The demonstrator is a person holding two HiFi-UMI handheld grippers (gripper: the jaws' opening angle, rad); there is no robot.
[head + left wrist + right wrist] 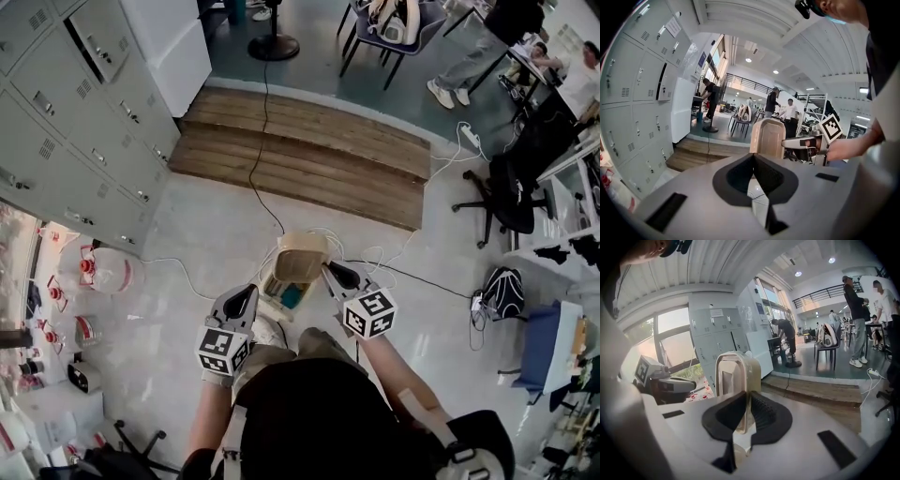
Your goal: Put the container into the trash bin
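Pale glossy floor (202,234) under us, grey metal lockers (75,122) off to the left. Our left hand-held gripper (247,297) hangs just beside the trash bin (275,284), jaws pressed together on nothing. The bin is a small white box, and its beige plastic lid (300,255), round-topped and smooth, stands upright on the far side. A teal thing (292,296) sits inside, likely the container, though we can't be sure. Our right hand-held gripper (330,273) pinches the lid's edge. We reckon closing means swinging it down toward us.
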